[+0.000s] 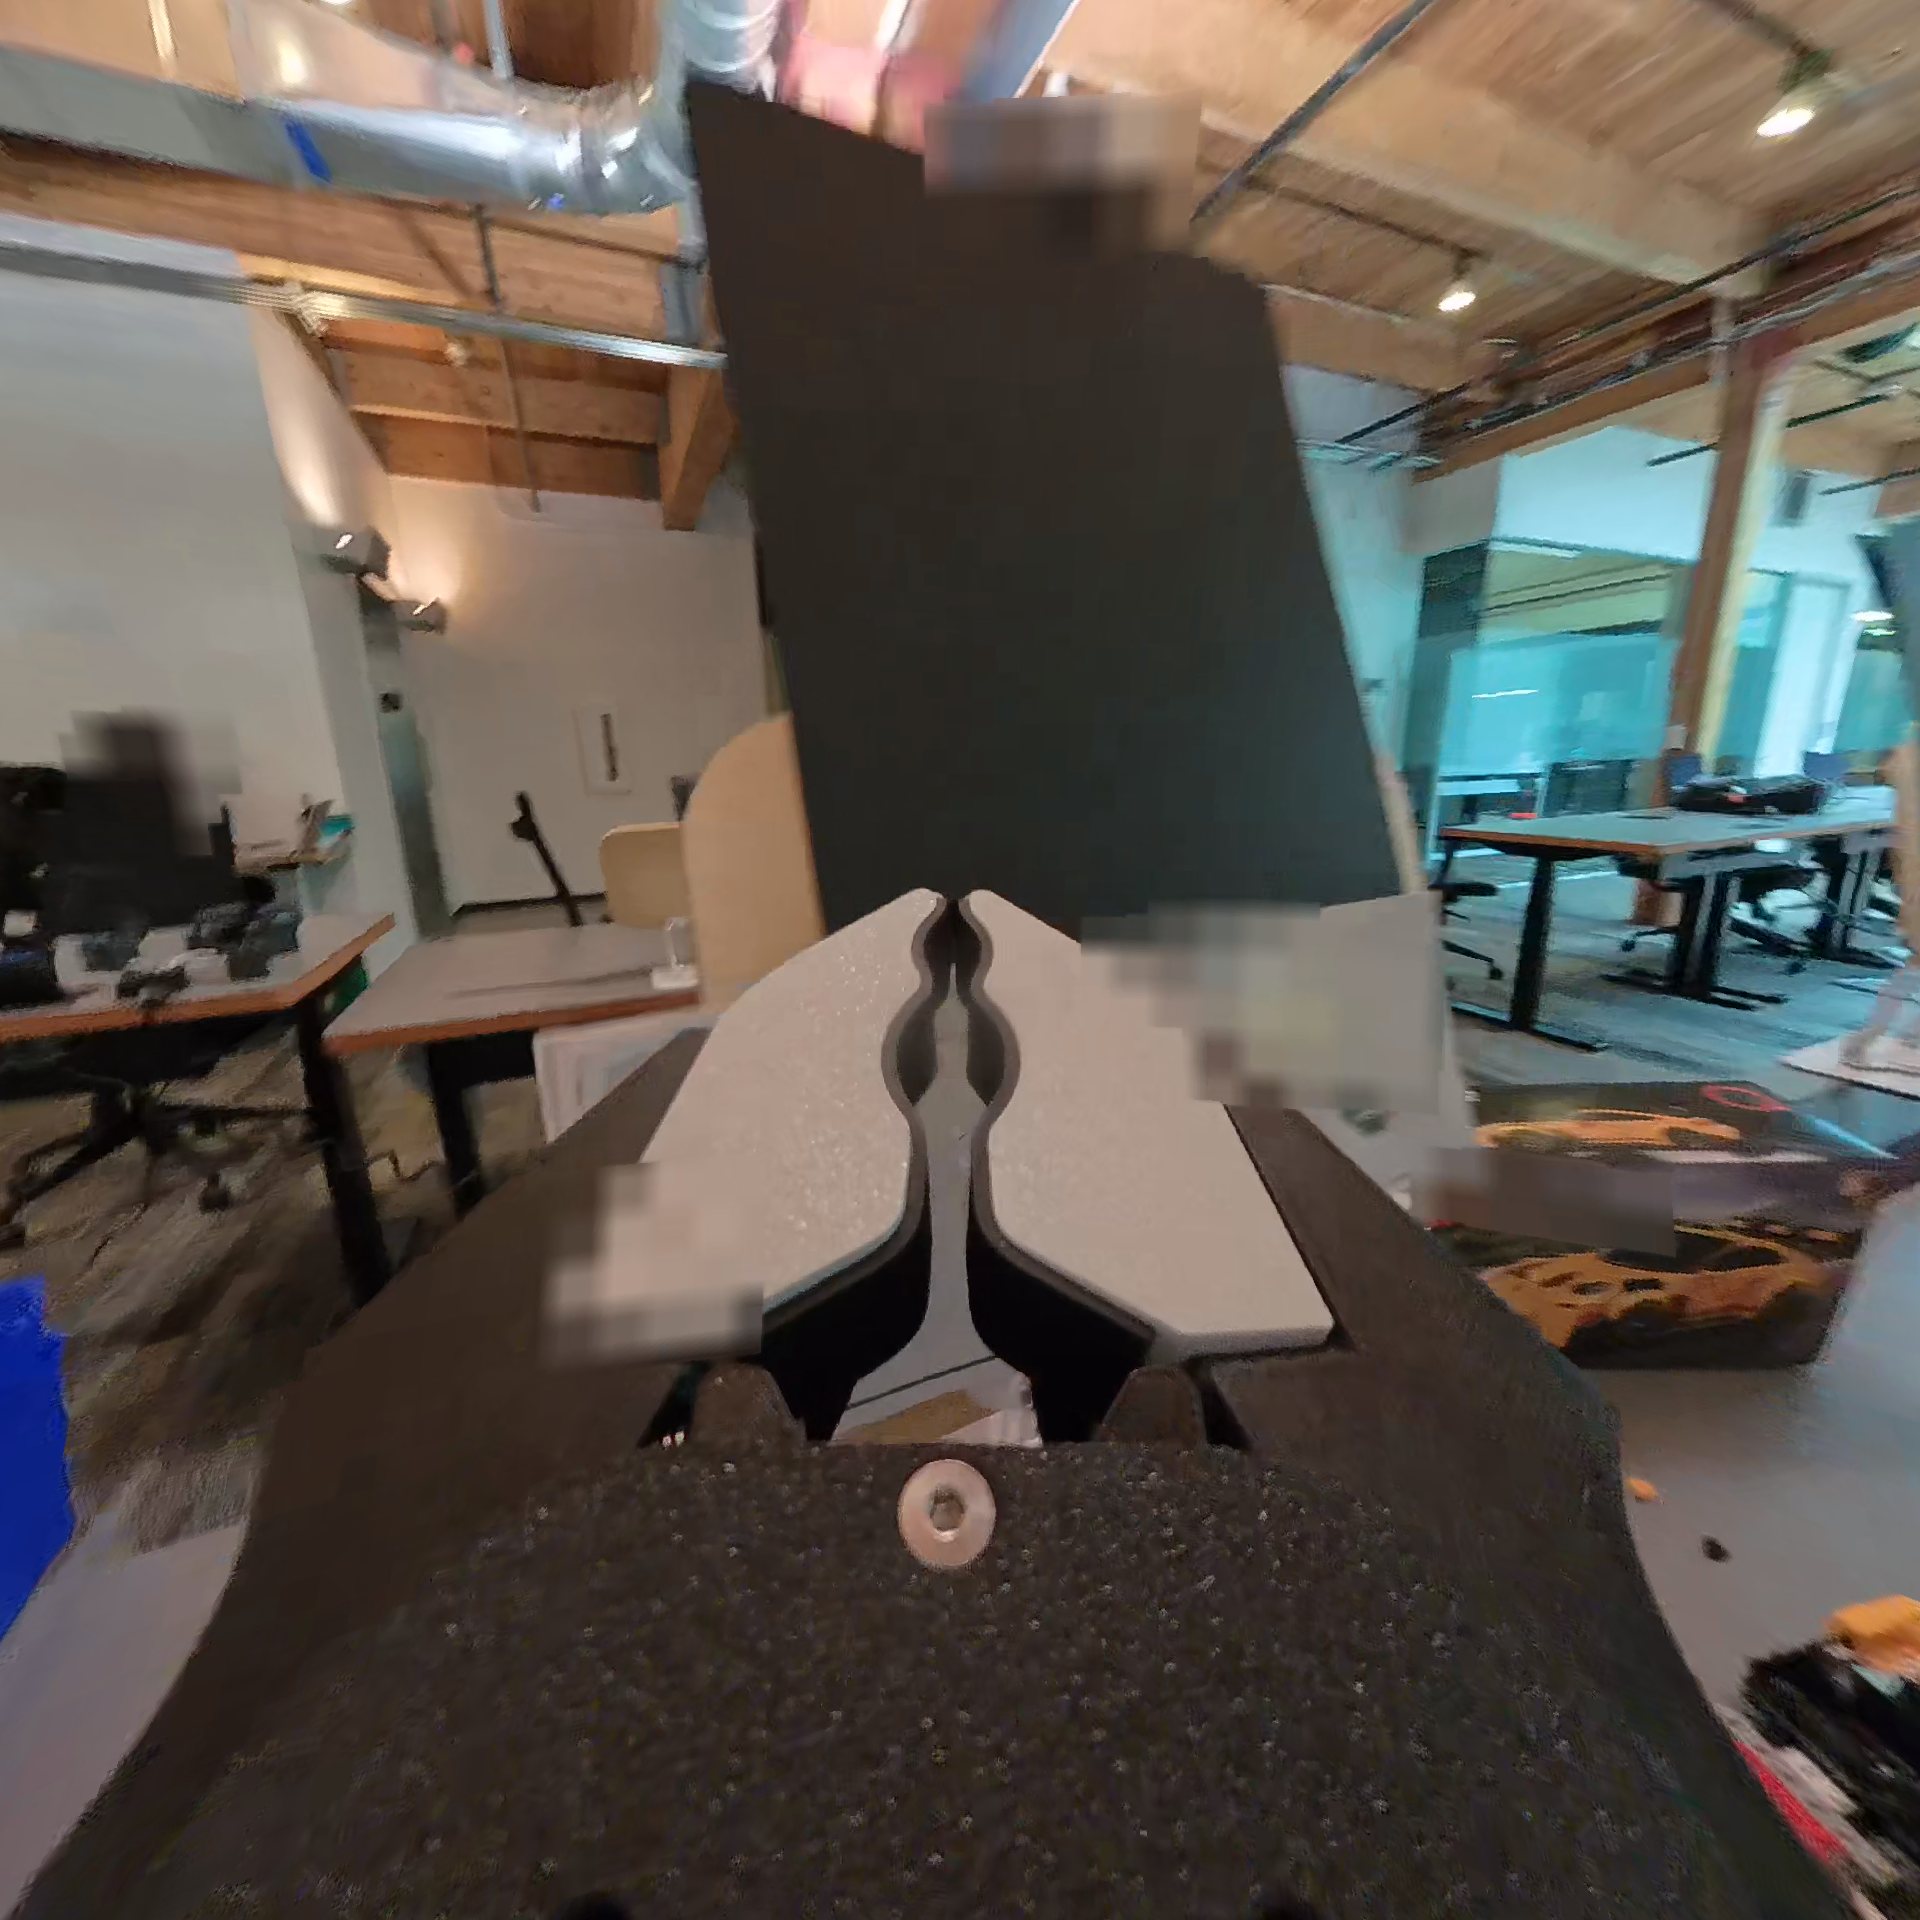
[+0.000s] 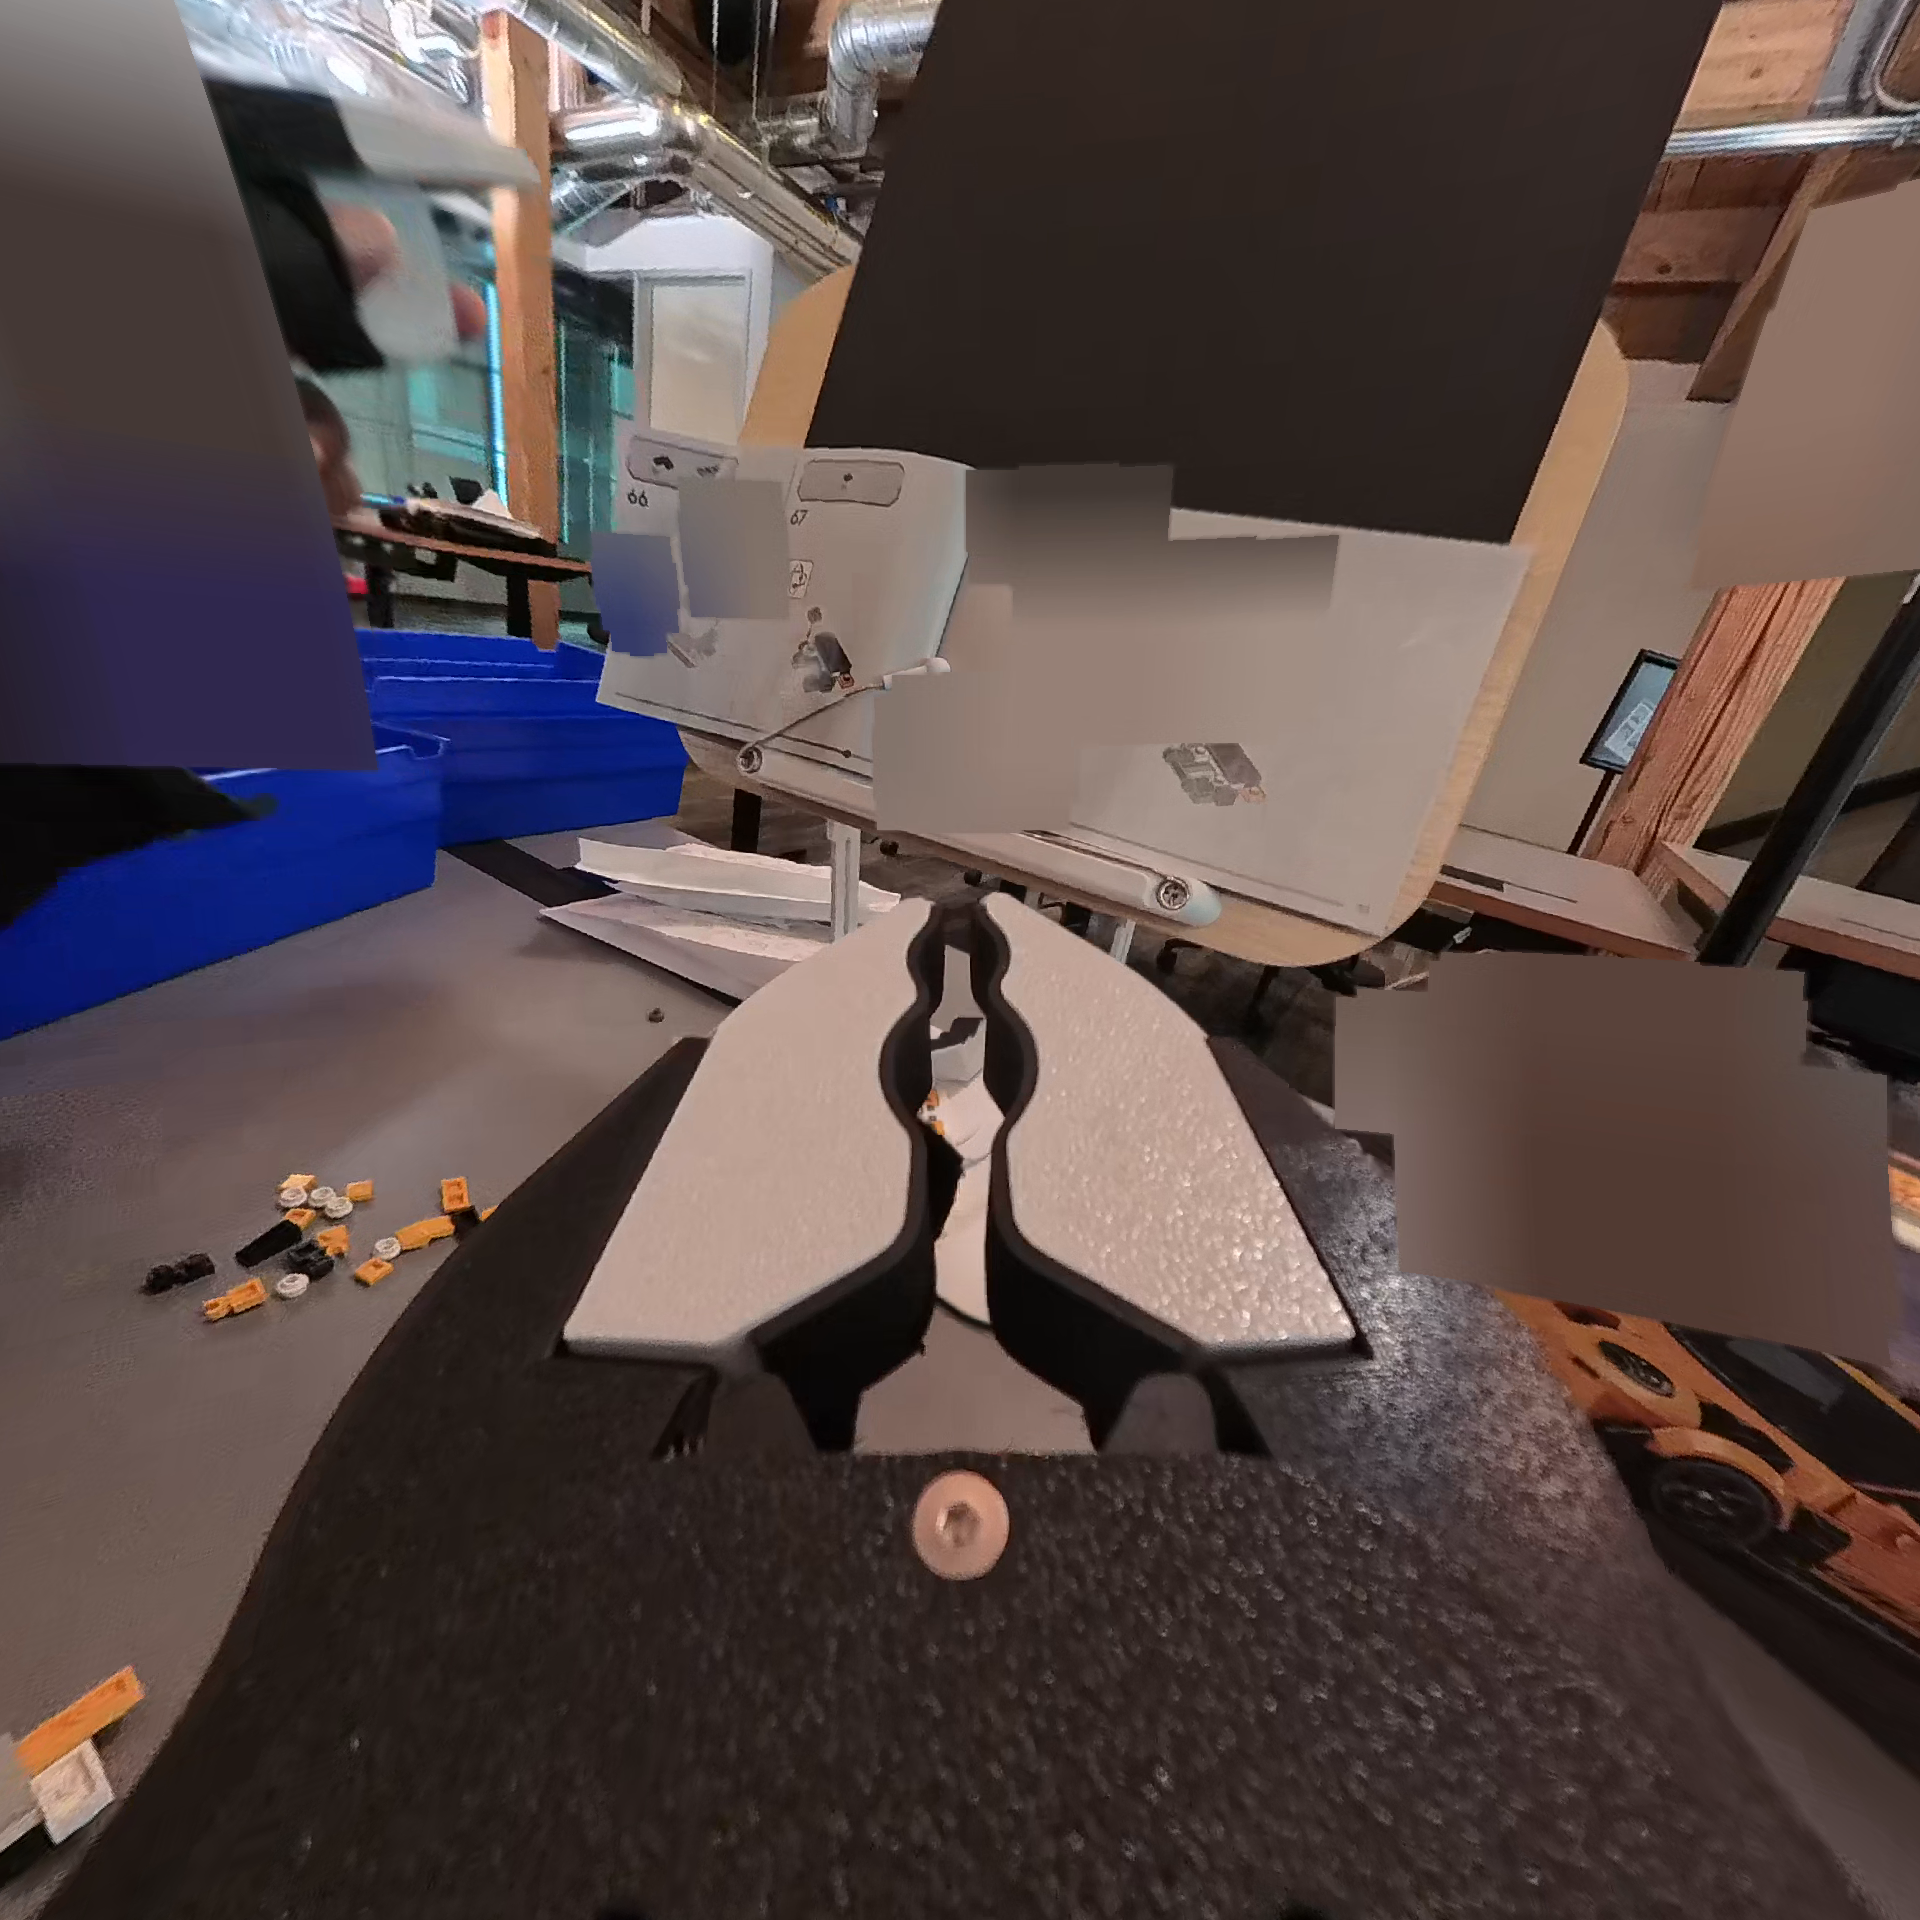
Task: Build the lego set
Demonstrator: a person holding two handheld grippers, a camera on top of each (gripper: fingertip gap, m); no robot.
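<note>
My left gripper (image 1: 956,906) is shut and empty, raised above the grey table (image 1: 1714,1475) and facing out into the room. My right gripper (image 2: 961,912) is shut, low over the table (image 2: 312,1039), and points at the open instruction booklet (image 2: 790,623) on a wooden stand (image 2: 1558,499). A small white and orange thing (image 2: 951,1107) shows in the gap between its fingers; I cannot tell whether it is held or lies behind. Several small orange, black and grey Lego pieces (image 2: 312,1236) lie loose on the table to the left of the right gripper.
The Lego box with an orange car picture lies at the right (image 1: 1662,1268) (image 2: 1714,1455). Blue bins (image 2: 260,883) stand at the back left. White papers (image 2: 707,883) lie under the stand. An orange plate and a white piece (image 2: 73,1714) lie at the near left. More pieces (image 1: 1849,1704) lie at the left view's lower right. The gap from one gripper's tips to the other's is roughly 30 cm.
</note>
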